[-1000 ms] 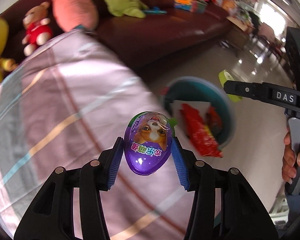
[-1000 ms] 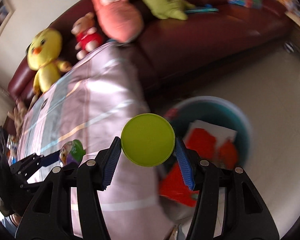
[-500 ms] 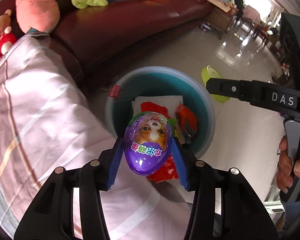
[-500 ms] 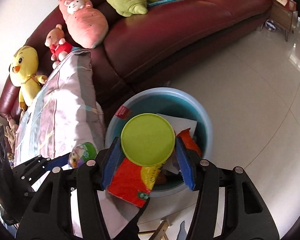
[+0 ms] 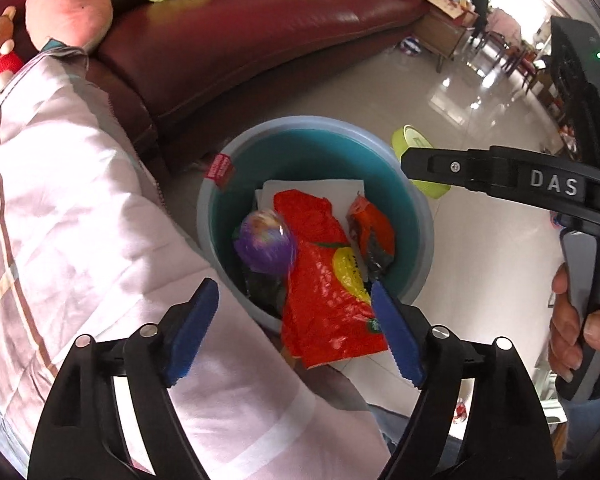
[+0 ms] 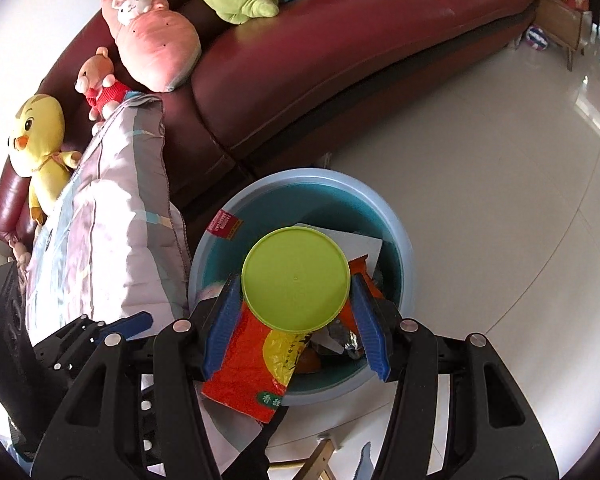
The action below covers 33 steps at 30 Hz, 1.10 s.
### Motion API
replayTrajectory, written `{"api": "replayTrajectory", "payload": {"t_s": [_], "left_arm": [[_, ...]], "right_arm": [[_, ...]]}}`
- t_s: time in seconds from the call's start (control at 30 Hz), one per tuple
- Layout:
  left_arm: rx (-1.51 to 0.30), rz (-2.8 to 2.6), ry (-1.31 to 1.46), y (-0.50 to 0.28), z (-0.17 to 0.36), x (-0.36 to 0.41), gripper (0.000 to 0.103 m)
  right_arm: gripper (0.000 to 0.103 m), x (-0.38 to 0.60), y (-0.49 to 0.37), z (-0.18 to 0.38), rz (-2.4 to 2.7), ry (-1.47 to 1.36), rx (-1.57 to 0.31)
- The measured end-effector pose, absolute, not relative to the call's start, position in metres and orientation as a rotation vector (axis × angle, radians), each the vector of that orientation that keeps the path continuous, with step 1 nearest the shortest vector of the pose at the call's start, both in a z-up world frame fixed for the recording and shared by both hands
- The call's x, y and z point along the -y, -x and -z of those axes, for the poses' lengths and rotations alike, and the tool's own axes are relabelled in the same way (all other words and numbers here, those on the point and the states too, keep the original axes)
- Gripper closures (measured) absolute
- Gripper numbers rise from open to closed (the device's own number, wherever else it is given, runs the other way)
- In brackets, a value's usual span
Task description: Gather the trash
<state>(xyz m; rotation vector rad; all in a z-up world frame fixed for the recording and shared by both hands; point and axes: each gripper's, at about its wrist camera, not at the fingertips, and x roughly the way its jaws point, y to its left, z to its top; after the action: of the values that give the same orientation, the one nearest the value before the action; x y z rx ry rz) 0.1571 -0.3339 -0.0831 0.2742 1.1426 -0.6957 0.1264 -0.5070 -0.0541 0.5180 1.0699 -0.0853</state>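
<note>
A blue trash basin (image 5: 416, 208) (image 6: 404, 248) stands on the floor beside the sofa, holding a red snack bag (image 5: 324, 272) (image 6: 240, 368), an orange wrapper (image 5: 370, 226) and white paper. A purple plastic egg (image 5: 265, 242), blurred, is inside the basin below my left gripper (image 5: 296, 330); its jaws are opening and nothing is between them. My right gripper (image 6: 294, 326) hovers over the basin, shut on a lime green round container (image 6: 295, 278) (image 5: 414, 148).
A dark red sofa (image 5: 260, 32) (image 6: 340, 60) with several plush toys runs behind the basin. A pink striped quilt (image 5: 80, 208) (image 6: 112, 208) lies left of it. A person's hand (image 5: 580, 332) holds the right gripper's handle. Shiny tile floor (image 6: 480, 200) spreads to the right.
My left gripper has opened wide and let go of the purple egg, which dropped into the basin. Both grippers moved from over the quilt to above the basin. The right keeps its green container.
</note>
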Motion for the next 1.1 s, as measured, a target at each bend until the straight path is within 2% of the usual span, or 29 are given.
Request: {"api": "replayTrajectory", "payload": {"t_s": [0.6,0.7,1.1], "left_arm": [[-1.113,0.647,-0.246,-0.154,0.065,0.309,0.011],[-1.118,0.637,-0.236,-0.155,0.064,0.304,0.010],[-1.102,0.594,-0.195,-0.154,0.054,0.276,0.007]], "right_arm": [[0.050,0.485,-0.142,0.055,0.048,-0.481,-1.103],[0.040,0.481,-0.144,0.055,0.042,-0.484,-1.108],[0.030,0.468,-0.140,0.043,0.049,-0.455,-1.112]]}}
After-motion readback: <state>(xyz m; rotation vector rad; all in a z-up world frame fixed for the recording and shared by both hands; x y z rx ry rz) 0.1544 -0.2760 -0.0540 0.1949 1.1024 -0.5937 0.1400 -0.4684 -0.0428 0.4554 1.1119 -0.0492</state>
